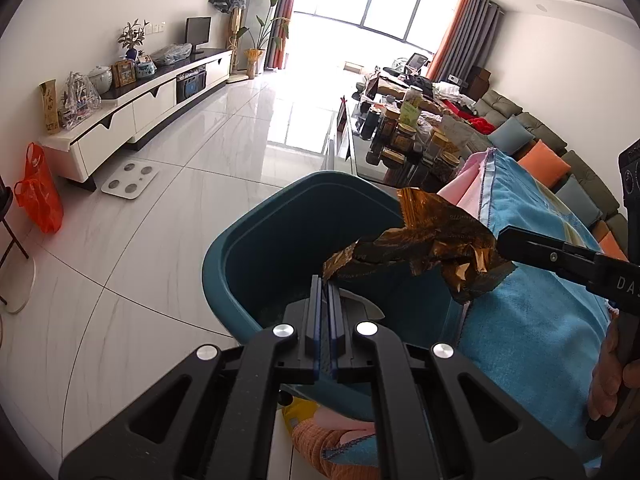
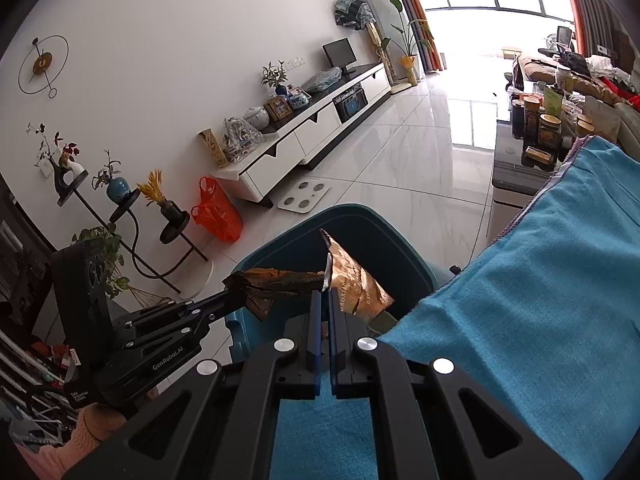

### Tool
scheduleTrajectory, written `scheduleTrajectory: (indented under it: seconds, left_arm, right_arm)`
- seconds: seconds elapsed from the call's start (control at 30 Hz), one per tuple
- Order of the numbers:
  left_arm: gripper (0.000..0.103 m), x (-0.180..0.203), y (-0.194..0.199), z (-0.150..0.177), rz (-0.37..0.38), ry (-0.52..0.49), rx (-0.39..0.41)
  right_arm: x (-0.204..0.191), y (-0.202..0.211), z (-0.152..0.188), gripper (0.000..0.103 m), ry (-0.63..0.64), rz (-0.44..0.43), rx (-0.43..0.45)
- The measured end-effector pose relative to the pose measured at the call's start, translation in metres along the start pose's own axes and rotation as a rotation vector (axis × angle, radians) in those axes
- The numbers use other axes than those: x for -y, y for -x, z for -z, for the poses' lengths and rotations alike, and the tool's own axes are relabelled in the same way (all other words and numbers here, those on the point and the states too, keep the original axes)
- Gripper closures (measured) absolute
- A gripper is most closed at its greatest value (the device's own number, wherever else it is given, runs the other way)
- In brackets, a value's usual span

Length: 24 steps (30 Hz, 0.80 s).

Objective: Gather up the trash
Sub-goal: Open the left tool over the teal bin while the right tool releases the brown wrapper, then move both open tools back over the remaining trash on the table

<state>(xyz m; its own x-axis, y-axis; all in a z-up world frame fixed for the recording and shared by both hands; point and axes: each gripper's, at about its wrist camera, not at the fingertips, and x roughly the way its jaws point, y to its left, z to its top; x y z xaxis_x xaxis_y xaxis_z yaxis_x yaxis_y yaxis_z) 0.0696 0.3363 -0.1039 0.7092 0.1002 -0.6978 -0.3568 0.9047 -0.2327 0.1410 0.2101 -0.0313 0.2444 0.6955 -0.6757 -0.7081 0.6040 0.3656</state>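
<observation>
A crumpled gold-brown foil wrapper (image 1: pixel 420 240) hangs stretched over the open teal trash bin (image 1: pixel 256 240). My left gripper (image 1: pixel 325 280) is shut on the wrapper's left end. My right gripper (image 1: pixel 502 246) comes in from the right and is shut on its other end. In the right wrist view the right gripper (image 2: pixel 325 292) pinches the wrapper (image 2: pixel 356 284) above the bin (image 2: pixel 360 220), and the left gripper (image 2: pixel 236 292) holds the far end at the left.
A blue towel (image 1: pixel 532 320) covers the surface right of the bin. A glass coffee table with several jars (image 1: pixel 404 136) and a sofa (image 1: pixel 560 160) lie beyond. A white TV cabinet (image 1: pixel 132 100), a scale (image 1: pixel 129 180) and an orange bag (image 1: pixel 40 196) stand on the tiled floor.
</observation>
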Motion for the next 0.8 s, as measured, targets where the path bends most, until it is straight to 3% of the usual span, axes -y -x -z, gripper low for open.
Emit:
scheduleTrajectory:
  seconds: [0.23,0.37,0.53,0.8]
  left_arm:
    - [0.097,0.002,-0.023,-0.002,-0.017,0.015,-0.03]
    - [0.089,0.003,-0.032,-0.001,-0.017,0.016,-0.039]
    - [0.088,0.009,-0.031,-0.002,-0.006,0.01,-0.029]
    - [0.059,0.041,0.011,0.0,0.067,-0.084,0.083]
  right_arm:
    - [0.007,-0.017,-0.003,0.095,-0.029,0.012,-0.043]
    - [0.011,-0.01,0.0,0.094,-0.042,0.014,-0.028]
    - [0.017,0.003,0.006,0.089,-0.047,0.019,-0.015]
    - [0.023,0.052,0.025,0.086,-0.029,0.044,0.058]
